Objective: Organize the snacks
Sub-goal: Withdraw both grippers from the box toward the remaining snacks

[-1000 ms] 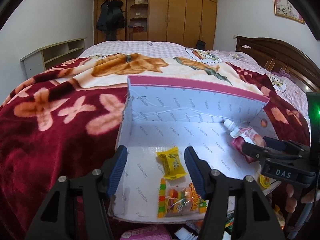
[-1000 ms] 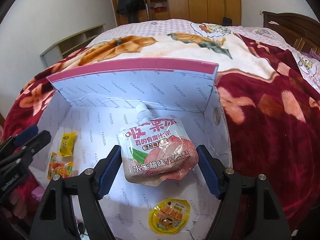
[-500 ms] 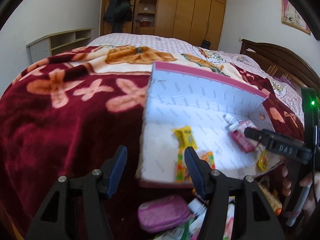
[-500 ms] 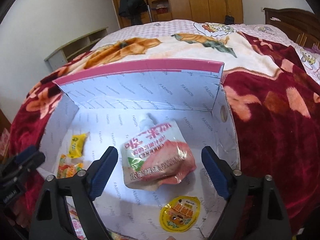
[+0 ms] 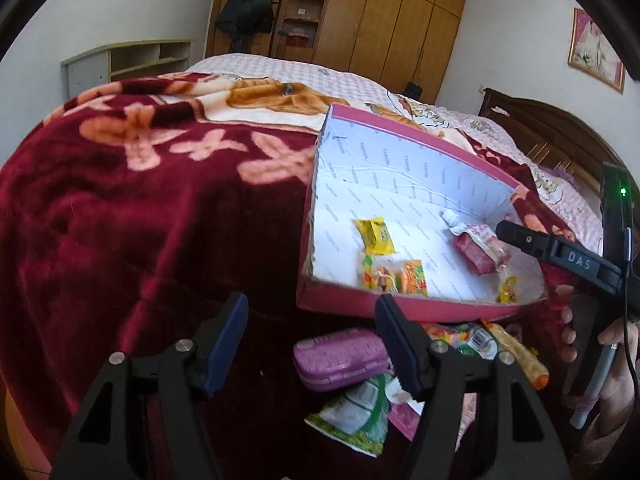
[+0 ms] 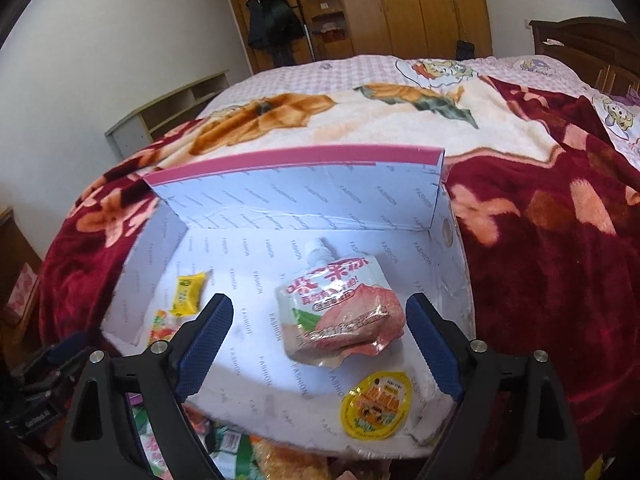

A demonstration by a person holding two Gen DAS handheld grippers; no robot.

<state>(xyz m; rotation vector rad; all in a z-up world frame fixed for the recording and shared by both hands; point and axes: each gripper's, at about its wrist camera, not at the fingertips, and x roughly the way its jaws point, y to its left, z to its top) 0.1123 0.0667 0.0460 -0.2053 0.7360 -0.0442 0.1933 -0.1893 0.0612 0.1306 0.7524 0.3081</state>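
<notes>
Snacks are split between the box (image 6: 304, 208) and a loose pile on the blanket (image 5: 132, 216) right in front of it.

Right gripper (image 6: 320, 344) first: its jaws have just been opening and now stand wide, with the pouch (image 6: 340, 316) lying flat on the box floor between the blue pads, neither pad touching it. So it's sitting free, spout pointing at the back wall. Just in front of the pouch, near the box's front edge, there's a round yellow jelly cup (image 6: 376, 404). Off to the left side of the box sit a yellow candy (image 6: 188, 292) and, right in front of it, an orange gummy pack (image 6: 162, 328), partly hidden behind the left finger.

Left gripper (image 5: 312, 344) has also just been opening, about halfway apart, with nothing between the jaws. It hangs over the blanket outside the box's front left corner. Directly past its tips is a purple case (image 5: 340, 356), and next to that a green-and-white packet (image 5: 356, 408) plus more wrappers jumbled together, too tangled to sort out.

From the left view you can see a person's hand (image 5: 616, 372) holding the right gripper at the right edge of the box.

The box itself is pink outside, white lined inside, back wall upright, sitting on the bed.
</notes>
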